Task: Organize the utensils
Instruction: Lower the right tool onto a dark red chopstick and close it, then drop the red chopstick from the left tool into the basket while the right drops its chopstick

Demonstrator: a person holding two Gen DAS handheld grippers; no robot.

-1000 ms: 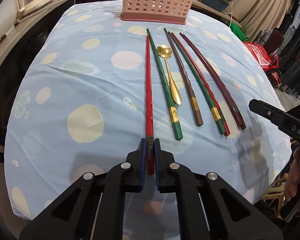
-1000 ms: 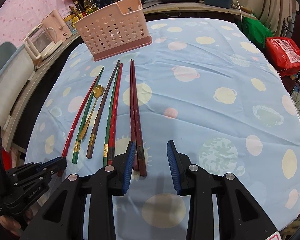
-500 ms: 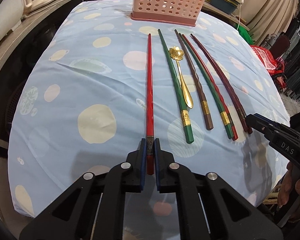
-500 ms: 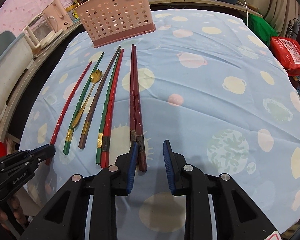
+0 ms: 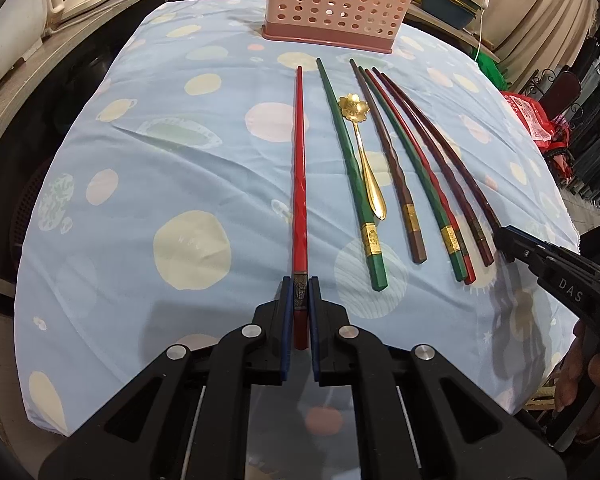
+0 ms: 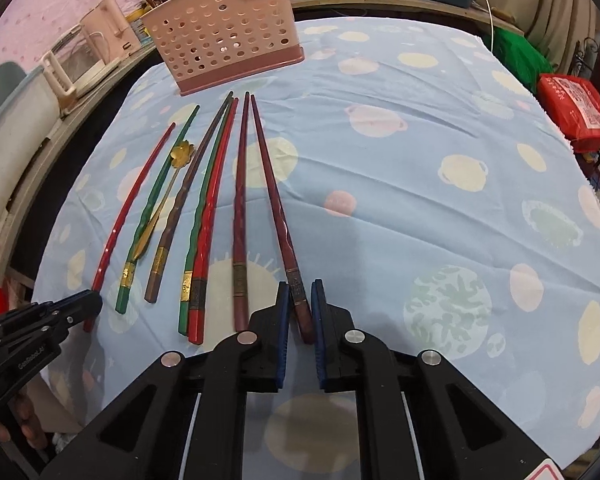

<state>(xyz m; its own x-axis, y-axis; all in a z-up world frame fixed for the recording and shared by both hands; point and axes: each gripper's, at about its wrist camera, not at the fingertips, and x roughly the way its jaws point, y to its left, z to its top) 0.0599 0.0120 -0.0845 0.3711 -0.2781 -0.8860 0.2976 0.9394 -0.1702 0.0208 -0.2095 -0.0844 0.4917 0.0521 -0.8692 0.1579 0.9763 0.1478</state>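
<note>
The left wrist view looks straight down the left tongs (image 5: pixel 299 300), whose blue pads are closed on the near end of the red chopstick (image 5: pixel 299 168), its tip lying towards the pink perforated basket (image 5: pixel 336 0) at the far edge of the table (image 5: pixel 148 168); from here the right tongs (image 5: pixel 504 240) show only as a black nose beside the maroon pair, their gap hidden; the right wrist view supplies that: the right tongs (image 6: pixel 300 304) have just been closing and now pinch the butt of the rightmost maroon chopstick (image 6: pixel 274 196), its twin (image 6: pixel 240 216) lying free just to the left; that view also shows the basket's open top, while the gold flower-headed spoon (image 5: pixel 362 152) beside the green chopstick (image 5: pixel 350 168) reads more clearly from the left.
</note>
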